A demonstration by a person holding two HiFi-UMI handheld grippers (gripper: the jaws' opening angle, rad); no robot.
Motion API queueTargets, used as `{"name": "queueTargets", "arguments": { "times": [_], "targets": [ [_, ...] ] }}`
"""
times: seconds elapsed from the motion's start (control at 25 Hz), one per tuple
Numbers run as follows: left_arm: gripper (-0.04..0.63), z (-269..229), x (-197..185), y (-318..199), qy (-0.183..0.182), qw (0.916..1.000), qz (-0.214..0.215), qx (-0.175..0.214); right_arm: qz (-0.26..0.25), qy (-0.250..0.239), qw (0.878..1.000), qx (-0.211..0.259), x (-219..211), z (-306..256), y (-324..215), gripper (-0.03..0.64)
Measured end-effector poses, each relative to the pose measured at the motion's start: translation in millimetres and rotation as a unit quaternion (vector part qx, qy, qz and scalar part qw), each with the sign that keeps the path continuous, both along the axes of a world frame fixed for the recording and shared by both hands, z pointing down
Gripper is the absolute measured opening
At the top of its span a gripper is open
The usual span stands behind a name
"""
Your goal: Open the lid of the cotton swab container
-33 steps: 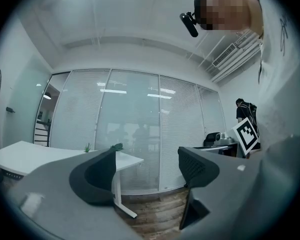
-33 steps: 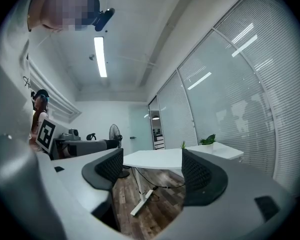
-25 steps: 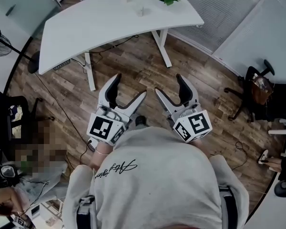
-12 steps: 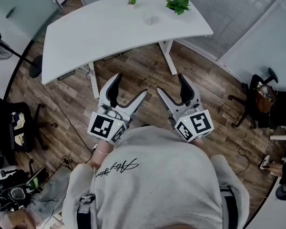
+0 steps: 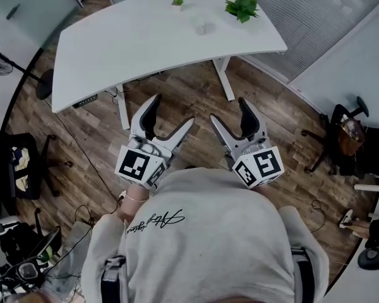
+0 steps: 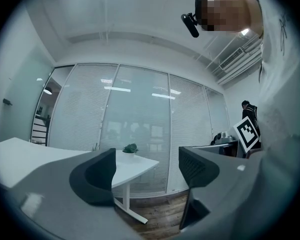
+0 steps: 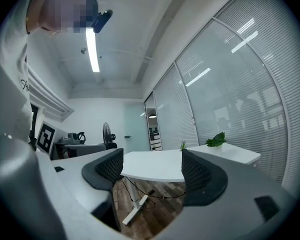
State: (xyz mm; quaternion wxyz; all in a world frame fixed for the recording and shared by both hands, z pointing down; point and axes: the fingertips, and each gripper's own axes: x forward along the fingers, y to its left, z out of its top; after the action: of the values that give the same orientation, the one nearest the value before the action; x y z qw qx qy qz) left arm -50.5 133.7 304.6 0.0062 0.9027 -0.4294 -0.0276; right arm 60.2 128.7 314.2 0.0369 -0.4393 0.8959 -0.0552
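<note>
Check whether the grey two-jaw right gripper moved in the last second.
Yes: the right gripper advanced toward the white curved table, whose leg foot now sits nearer.

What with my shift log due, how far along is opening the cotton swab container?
Done: nothing yet. The small container on the white table is far from both tools; its lid is too small to see. In hand: nothing; left tool and right tool are open, empty, over the floor short of the table. Left: approach, grip the container, open its lid.
</note>
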Motion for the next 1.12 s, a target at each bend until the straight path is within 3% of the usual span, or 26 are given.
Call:
{"name": "queueTargets", "arguments": {
  "times": [0.68,1.12],
  "targets": [
    [0.377,-0.1,-2.4,-3.4,-0.012,0.9998,0.007,-0.01,-0.014,-0.002,1.0,-0.005,-8.7,-7.0,-11.2,0.341],
    [0.377,16.5,-2.3,2.9,-0.019,0.9986,0.039,-0.029,0.019,-0.013,0.999,-0.022,-5.8,7.4,0.4,0.336]
  ]
}}
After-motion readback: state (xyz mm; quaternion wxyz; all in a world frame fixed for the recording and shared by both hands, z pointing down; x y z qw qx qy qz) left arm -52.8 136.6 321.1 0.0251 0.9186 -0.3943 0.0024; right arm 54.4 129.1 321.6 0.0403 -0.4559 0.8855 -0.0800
